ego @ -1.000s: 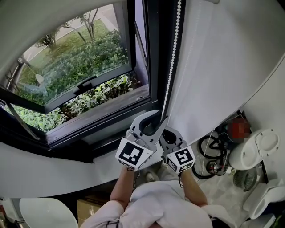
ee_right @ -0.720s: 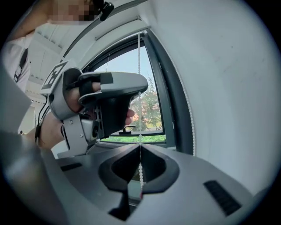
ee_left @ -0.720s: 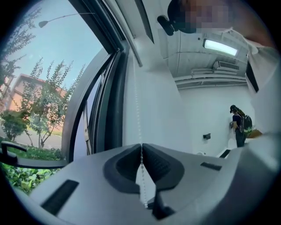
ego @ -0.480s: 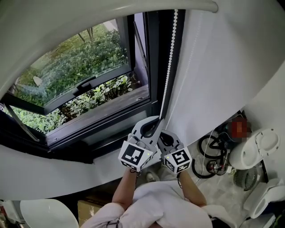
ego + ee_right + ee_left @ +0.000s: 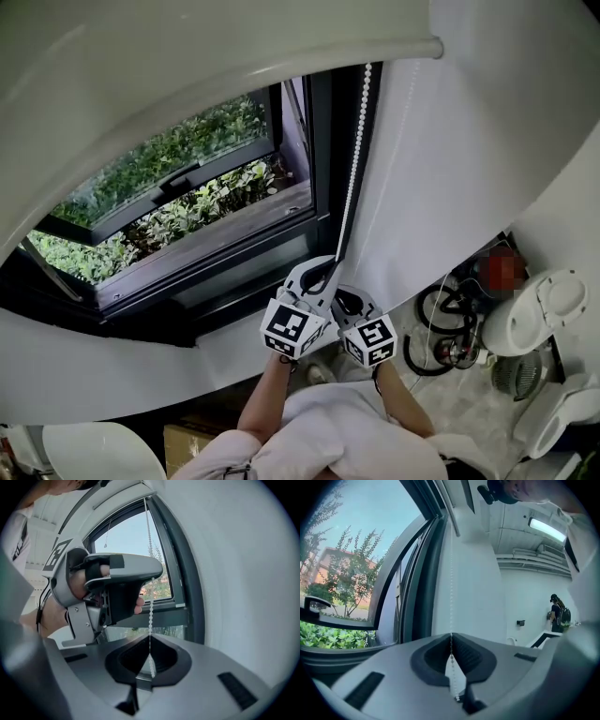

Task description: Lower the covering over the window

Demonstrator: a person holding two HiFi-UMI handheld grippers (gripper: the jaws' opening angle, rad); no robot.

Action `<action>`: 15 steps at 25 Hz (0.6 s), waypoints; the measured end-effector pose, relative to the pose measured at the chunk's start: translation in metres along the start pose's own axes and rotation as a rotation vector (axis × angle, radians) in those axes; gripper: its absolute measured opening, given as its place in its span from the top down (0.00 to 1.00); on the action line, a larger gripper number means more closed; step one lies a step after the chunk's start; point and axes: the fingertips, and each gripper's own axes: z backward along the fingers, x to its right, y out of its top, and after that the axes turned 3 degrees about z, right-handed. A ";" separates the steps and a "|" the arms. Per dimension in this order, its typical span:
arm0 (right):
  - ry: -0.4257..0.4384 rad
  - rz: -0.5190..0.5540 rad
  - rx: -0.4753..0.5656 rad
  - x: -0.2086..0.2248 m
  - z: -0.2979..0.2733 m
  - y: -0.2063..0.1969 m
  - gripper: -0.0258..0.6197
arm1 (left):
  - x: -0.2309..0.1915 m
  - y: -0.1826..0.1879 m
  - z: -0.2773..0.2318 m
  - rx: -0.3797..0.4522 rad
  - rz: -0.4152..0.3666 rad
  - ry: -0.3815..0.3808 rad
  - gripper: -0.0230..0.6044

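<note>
Both the left tool [image 5: 451, 634] and right tool [image 5: 150, 638] pinch the white beaded pull chain [image 5: 354, 159] beside the dark-framed window [image 5: 187, 183], whose white fabric roller blind [image 5: 187, 56] covers only the top, with much glass left to cover.

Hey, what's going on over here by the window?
A person is working a roller blind with two handheld grippers. Both the left gripper and the right gripper are clamped shut on the white bead chain beside the window, the left one gripping higher up. The blind hangs partway down: its bottom bar crosses the top of the window, and the glass below it is uncovered, with green plants showing outside.
</note>
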 end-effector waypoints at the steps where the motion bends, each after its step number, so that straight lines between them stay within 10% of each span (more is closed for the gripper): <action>1: -0.001 -0.002 -0.007 0.001 0.000 -0.003 0.96 | 0.000 -0.004 -0.001 -0.006 0.001 0.001 0.93; 15: -0.012 -0.025 -0.029 0.004 0.022 -0.025 0.84 | -0.008 -0.069 -0.006 -0.132 0.001 0.035 0.93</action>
